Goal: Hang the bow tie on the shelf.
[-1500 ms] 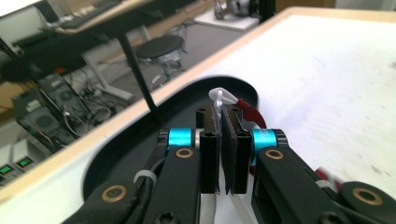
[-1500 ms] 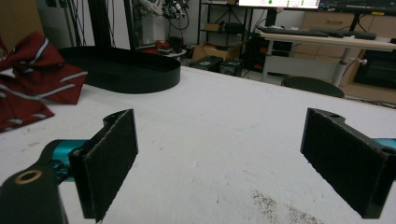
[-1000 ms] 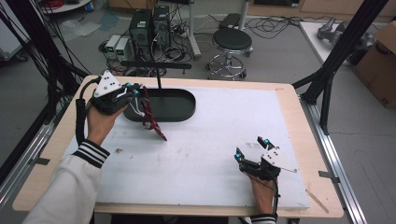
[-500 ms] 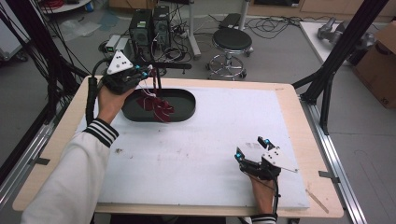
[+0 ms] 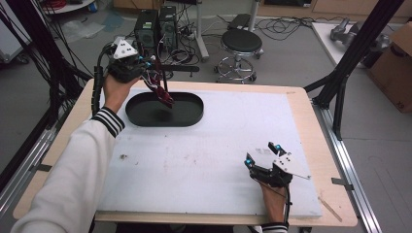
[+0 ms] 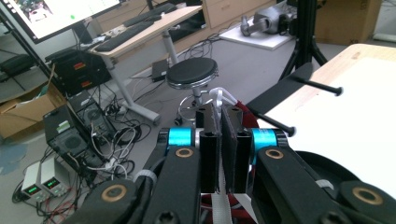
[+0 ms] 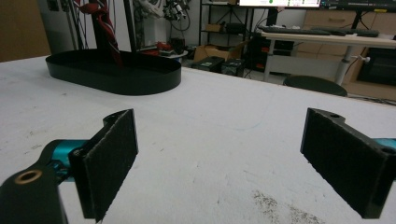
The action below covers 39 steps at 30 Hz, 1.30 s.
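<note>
The left gripper (image 5: 154, 80) is pinching a dark red, white-strapped cloth strip (image 5: 163, 92), dangling it over the black oval plastic tray (image 5: 187, 118); lowering and releasing seems next. The right gripper (image 5: 263, 156) is resting spread on the white surface (image 5: 218, 145).

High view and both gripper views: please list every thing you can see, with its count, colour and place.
tray: one, black, oval, far left part of the table
strap: one, dark red, hanging from the left claw over the tray
table: one, white top with a wooden edge
stool: one, black round seat, on the floor beyond the table
computer towers: two, black, on the floor beyond the table
cardboard box: one, brown, far right
left claw: one, black, raised above the tray, shut on the strap
right claw: one, black, open, near right of the table
</note>
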Each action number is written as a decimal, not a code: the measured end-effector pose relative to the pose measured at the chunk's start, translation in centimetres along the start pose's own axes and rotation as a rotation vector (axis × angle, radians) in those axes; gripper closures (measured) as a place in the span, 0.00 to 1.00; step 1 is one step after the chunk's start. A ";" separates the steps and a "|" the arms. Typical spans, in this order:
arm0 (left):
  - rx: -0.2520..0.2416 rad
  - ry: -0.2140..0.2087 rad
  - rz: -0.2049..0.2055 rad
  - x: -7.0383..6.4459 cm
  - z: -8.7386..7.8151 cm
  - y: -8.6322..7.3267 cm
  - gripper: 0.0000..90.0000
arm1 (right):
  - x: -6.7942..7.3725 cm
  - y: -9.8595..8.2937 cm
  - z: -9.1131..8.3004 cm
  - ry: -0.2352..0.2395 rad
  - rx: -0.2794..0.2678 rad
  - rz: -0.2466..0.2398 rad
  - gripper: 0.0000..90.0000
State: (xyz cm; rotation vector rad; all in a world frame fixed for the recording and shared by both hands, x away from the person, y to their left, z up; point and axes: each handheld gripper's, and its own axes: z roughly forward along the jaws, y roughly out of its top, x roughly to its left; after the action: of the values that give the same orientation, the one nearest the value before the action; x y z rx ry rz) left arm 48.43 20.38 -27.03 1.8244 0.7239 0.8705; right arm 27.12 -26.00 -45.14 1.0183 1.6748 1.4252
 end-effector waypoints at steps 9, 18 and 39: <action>0.042 0.032 0.009 1.0 1.2 0.5 0.95 | 0.0 0.0 0.0 -0.001 -0.003 0.001 0.11; 0.116 0.047 0.023 1.5 1.9 -0.4 0.95 | 0.0 0.0 0.0 0.000 -0.003 0.002 0.11; 0.167 0.137 -0.025 2.1 0.9 -1.0 0.26 | 0.0 0.0 0.0 0.004 -0.001 -0.009 0.11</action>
State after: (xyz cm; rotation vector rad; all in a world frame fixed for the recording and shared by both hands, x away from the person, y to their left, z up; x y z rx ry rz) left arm 50.25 21.91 -27.65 1.9112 0.9280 0.9493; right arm 27.13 -26.01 -45.13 1.0070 1.6793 1.4228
